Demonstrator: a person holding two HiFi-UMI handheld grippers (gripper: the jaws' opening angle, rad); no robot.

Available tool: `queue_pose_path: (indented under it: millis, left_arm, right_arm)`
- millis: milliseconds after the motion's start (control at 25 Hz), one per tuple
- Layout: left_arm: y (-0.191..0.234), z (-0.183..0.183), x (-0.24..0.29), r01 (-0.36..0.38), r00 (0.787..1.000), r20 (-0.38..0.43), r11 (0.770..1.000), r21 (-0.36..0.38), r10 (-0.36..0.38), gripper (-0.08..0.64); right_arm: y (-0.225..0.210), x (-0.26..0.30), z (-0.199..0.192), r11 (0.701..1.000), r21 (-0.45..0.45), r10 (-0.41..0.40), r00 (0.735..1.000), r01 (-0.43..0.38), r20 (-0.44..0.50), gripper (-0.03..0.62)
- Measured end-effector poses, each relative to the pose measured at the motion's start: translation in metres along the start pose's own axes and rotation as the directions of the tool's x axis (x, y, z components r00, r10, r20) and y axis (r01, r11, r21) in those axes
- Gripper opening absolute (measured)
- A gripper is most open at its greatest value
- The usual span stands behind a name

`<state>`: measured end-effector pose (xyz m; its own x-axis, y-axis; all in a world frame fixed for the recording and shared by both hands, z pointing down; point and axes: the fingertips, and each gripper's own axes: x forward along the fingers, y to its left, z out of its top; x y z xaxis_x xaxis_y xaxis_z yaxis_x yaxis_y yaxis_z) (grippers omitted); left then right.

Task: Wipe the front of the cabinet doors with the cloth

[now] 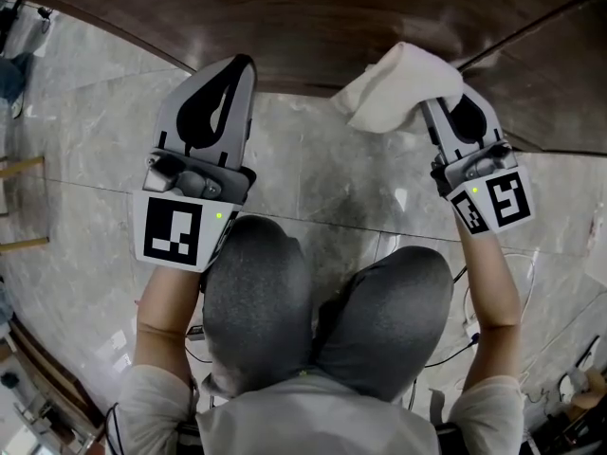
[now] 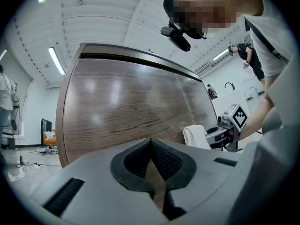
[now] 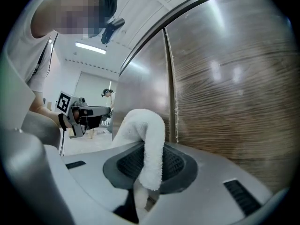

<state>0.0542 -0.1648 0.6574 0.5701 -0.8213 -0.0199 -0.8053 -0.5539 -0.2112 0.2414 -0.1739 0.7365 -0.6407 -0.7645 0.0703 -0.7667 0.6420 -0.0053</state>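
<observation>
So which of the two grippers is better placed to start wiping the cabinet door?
The right. The right gripper is shut on the cloth, close to the cabinet door. The left gripper is shut with nothing in it, so it would first need the cloth.

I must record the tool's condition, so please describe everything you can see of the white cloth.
The cloth is white, soft and fluffy like terry towel, and it looks clean. It is crumpled, not folded flat. The right claw is shut on one part of it, and a thick fold arches up and out past the tips. It is close in front of the dark wooden cabinet door; whether they touch cannot be judged.
</observation>
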Motion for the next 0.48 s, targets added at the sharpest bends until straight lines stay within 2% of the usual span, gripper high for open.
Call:
queue_pose_path:
  millis: [200,360,480]
  left_arm:
    - [0.007,-0.009,-0.001,0.014,1.000,-0.028,1.000,0.008,-0.014,0.018]
    - [0.014,-0.009,0.004,0.027,1.000,0.005,0.999,0.021,-0.027,0.018]
    - [0.020,-0.017,0.004,0.036,0.999,-0.009,0.999,0.012,-0.036,0.018]
  right_arm:
    - [-0.004,-0.001,-0.002,1.000,0.013,-0.015,1.000,0.015,0.000,0.080]
    - [-0.004,-0.003,-0.002,0.999,0.030,-0.032,0.999,0.032,-0.003,0.080]
    - [-0.002,-0.004,0.003,0.998,0.017,-0.055,0.998,0.055,-0.003,0.080]
